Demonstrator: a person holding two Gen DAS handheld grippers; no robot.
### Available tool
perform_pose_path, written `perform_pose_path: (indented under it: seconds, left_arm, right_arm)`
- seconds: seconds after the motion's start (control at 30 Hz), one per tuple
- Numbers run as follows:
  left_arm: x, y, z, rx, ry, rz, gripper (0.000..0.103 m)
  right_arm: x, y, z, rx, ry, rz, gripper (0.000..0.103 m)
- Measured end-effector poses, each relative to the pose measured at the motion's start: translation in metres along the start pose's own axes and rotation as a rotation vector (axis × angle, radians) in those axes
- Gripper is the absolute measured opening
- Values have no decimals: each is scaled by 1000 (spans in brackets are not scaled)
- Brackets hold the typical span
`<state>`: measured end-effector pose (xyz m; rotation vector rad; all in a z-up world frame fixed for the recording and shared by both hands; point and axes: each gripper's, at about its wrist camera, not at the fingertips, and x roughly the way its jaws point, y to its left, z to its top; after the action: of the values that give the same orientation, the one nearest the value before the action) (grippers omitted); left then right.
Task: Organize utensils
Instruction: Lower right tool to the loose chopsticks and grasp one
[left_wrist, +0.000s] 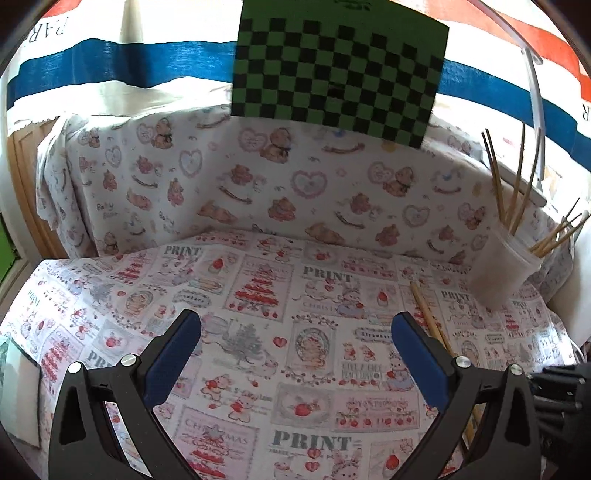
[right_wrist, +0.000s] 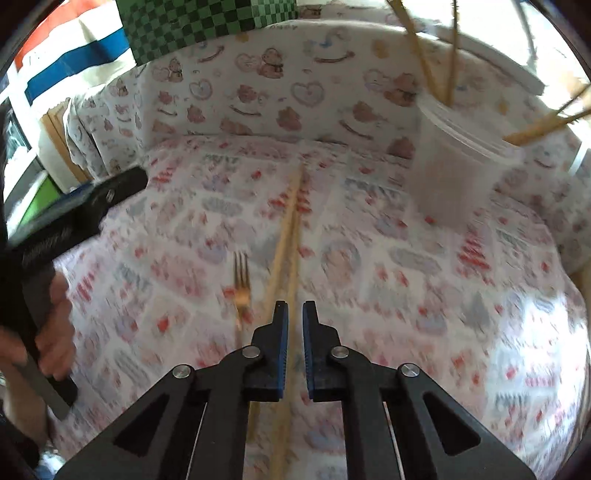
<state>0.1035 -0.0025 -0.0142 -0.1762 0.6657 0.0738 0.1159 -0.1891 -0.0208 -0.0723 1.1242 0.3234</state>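
With right claw (right_wrist: 294, 308) pinched nearly shut on one chopstick (right_wrist: 291, 236) lying on the patterned worktop (right_wrist: 424, 295), left claw (left_wrist: 295, 332) wide and empty. Beside: second chopstick, fork (right_wrist: 242, 284). Already standing in the plastic cup (right_wrist: 458, 166): several chopsticks. Judged partly done; three pieces left.

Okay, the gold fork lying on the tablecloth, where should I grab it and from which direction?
Grip the fork on its slim handle, just behind the tines, coming straight down from above. It lies flat on the tablecloth with tines pointing away, so jaws should straddle the handle crosswise. The chopsticks lie close on its right, so keep the fingers narrow.
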Motion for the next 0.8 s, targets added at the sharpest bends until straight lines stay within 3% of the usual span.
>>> perform_pose_path:
  seconds: [0.23, 0.57, 0.7, 0.77, 0.8]
  left_arm:
    - [3, 11, 4, -50, 23, -11, 102]
    - [2, 0, 0, 1, 31, -15, 102]
    - [6, -7, -3, 38, 66, -37, 102]
    - [2, -12, -5, 43, 59, -102, 76]
    - [1, -16, -6, 48, 62, -151, 56]
  right_arm:
    - [23, 1, 21, 13, 50, -41, 9]
    - [42, 0, 39, 14, 43, -58, 6]
    - [30, -13, 36, 114, 12, 49, 6]
    - [7, -16, 32, 105, -81, 40, 6]
    - [-8, -18, 29, 94, -147, 25, 6]
